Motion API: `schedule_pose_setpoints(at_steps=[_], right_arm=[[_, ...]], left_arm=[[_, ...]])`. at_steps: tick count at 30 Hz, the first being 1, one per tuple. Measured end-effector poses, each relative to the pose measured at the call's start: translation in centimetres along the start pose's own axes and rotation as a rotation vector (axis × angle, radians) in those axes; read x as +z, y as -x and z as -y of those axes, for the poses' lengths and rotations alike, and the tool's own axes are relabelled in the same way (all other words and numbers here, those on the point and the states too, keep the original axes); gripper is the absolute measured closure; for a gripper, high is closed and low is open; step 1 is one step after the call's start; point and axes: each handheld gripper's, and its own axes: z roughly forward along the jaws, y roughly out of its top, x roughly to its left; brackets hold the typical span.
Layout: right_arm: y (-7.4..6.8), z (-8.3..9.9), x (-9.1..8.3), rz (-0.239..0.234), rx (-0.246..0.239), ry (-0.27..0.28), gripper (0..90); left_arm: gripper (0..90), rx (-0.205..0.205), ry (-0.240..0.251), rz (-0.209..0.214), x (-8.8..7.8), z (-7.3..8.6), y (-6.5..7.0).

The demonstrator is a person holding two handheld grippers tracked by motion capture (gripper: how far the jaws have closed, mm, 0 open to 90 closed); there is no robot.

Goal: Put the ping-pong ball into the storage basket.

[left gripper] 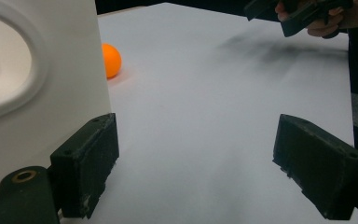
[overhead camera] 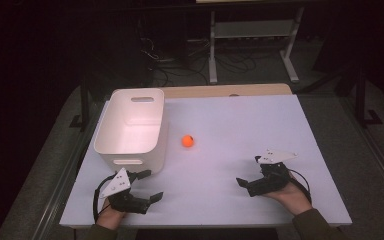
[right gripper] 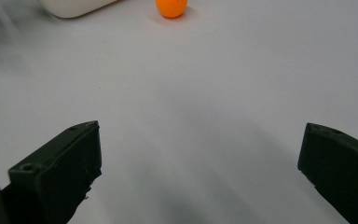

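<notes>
1. Resting low at the near edge of the counter [overhead camera: 240, 125], we hold the left gripper [overhead camera: 149, 186] and the right gripper [overhead camera: 248, 171] with both pairs of jaws spread wide and nothing between them.
2. We see a small, smooth, round orange ball [overhead camera: 188, 141] lying on the bare surface near the middle of the counter, just beside the right wall of the bin [overhead camera: 152, 145] but not touching it.
3. We note the bin is white moulded plastic, roughly rectangular with rounded corners and a slot handle cut into each short end; it stands upright and open at the counter's left side.
4. We read the counter top as a flat, matte white sheet with straight edges, and a strip of pale wood shows along its far edge.
5. From the left gripper view, the jaws are blocky, black and slightly scuffed; one sits just beside the bin's near wall, with the ball [left gripper: 111, 60] peeping past the bin's corner.
6. From the right gripper view, open white surface runs unbroken from the jaws to the ball [right gripper: 171, 7].
7. We find wide room between the two grippers and across the counter's right half.
</notes>
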Motion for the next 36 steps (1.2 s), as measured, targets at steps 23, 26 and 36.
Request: schedule_pose_setpoints(at_steps=[23, 26, 36], right_arm=[[-0.1, -1.1, 1.4, -0.022, 0.001, -0.017, 0.0], [-0.1, -1.3, 1.5, -0.024, 0.003, -0.013, 0.0], [0.0, -1.8, 1.8, -0.025, 0.0, -0.007, 0.0]], left_arm=[[14.0, -0.005, -0.001, 0.004, 0.1, 0.0, 0.0], [14.0, -0.007, -0.001, 0.004, 0.1, 0.0, 0.0], [14.0, -0.004, -0.001, 0.005, 0.0, 0.0, 0.0]])
